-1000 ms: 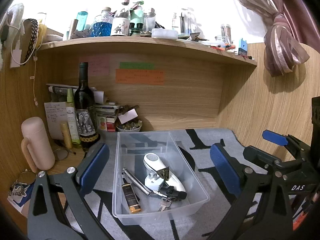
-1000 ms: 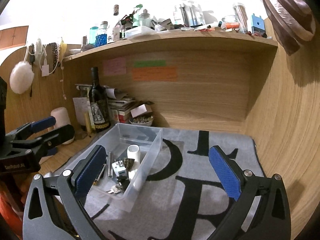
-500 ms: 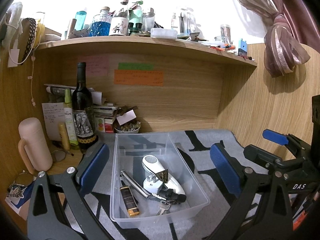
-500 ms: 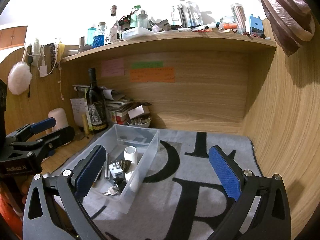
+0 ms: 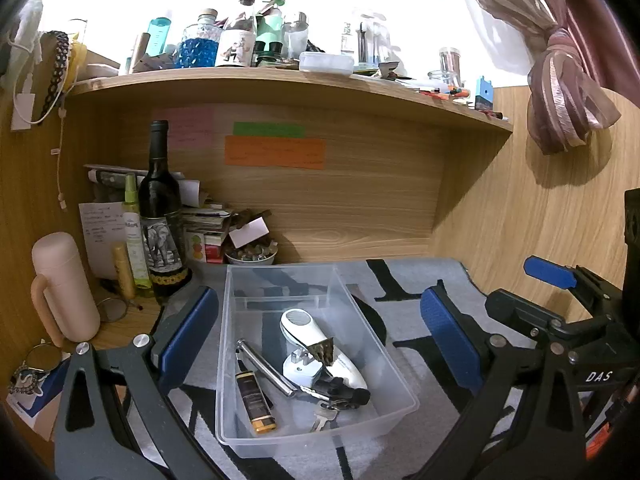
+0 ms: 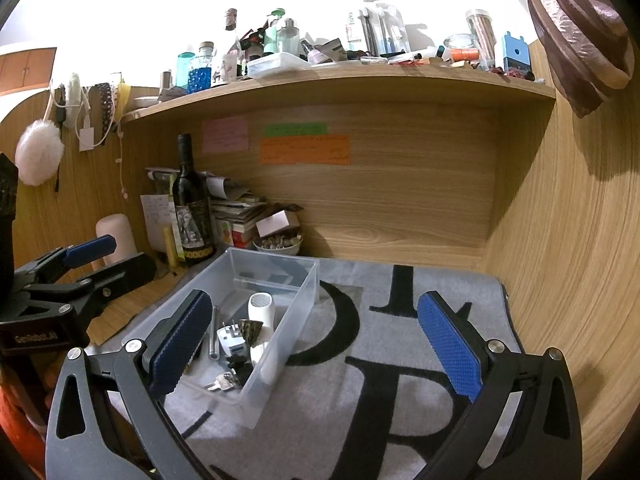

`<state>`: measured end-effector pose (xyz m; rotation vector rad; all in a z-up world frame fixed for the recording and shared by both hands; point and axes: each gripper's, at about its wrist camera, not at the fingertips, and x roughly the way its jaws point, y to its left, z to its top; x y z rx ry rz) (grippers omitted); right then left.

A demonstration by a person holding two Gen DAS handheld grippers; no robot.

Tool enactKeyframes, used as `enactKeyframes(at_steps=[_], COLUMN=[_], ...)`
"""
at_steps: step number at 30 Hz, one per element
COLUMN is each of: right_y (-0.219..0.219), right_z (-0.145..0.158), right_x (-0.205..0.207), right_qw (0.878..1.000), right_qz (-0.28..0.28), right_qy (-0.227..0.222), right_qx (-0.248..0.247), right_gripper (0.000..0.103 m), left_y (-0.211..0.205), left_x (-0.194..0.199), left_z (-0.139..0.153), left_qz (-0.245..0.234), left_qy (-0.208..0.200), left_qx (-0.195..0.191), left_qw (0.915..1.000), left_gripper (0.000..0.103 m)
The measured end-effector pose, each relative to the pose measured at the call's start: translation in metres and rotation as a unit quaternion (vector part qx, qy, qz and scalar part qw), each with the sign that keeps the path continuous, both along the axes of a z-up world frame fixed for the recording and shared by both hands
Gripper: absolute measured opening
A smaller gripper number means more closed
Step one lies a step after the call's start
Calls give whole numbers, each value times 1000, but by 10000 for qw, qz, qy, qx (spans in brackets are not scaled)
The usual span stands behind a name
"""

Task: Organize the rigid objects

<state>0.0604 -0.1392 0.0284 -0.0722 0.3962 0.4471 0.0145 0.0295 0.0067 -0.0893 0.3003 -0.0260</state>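
Item: clear plastic bin (image 5: 362, 320), open-topped, standing on the grey lettered mat (image 6: 360, 380) in front of the wine bottle (image 5: 160, 208).

Contents, all lying loose on the bin floor:
- White handheld device (image 5: 316, 340), smooth rounded shell, at the bin's centre. Judged light and stiff but slippery; best taken across its narrower waist.
- White plug adapter (image 5: 302, 368), touching the device, prongs up. Hard and blocky; grip the flat sides, not the prongs.
- Small cone shell (image 5: 323, 350), resting on the device. Judged brittle; light pinch only.
- Metal rod (image 5: 264, 368), lying diagonally to the left of the adapter. Stiff, likely to roll or slide; take it mid-length.
- Lighter (image 5: 256, 404), dark with an amber end, near the bin's front-left corner. Light, flat-sided, easy to hold.
- Keys (image 5: 326, 412) with a black fob, at the front. Loose and jangly; pinch the fob.

Bin itself: thin-walled, likely flexes; hold by the rim.

Left gripper (image 5: 316, 340): spread wide, empty, above the bin's near end.
Right gripper (image 6: 316, 340): spread wide, empty, over the mat, at the right of the bin.
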Motion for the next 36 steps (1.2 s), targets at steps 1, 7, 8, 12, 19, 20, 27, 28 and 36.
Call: enactKeyframes(at_steps=[1,7,8,12,19,20,27,28,36], right_y=[-1,-5,-6,-4,-5,-6,-9,-9,-10], right_z=[0,-1,-1,0,-1,-1,-2,-2,-2], right_x=[1,4,4,3,3,3,4,4,5], right_qw=[10000,10000,10000,10000,10000,10000,10000,10000,9999], right_qz=[-4,39,47,35,63,55,91,92,111], right_qy=[-9,17,19,10,-1,0,-9,-10,-2], right_qx=[6,31,32,25,13,11,6,6,8], right_gripper=[103,103,103,103,103,103,103,103,103], left_y=[0,0,0,1,-1,-1,-2,-2,-3], left_x=[0,0,-1,-1,-2,-2,-2,-2,-2], left_z=[0,-1,-1,-1,0,0,1,0,0], left_qz=[-3,11,8,9,-60,-71,-193,-183,-189], left_qy=[-5,-3,2,8,-20,-24,-10,-4,-6], left_qx=[-1,-25,-40,-79,-62,-59,-141,-138,-109], left_qw=[10000,10000,10000,10000,10000,10000,9997,9997,9998], left_gripper=[102,103,102,102,102,103,103,102,102])
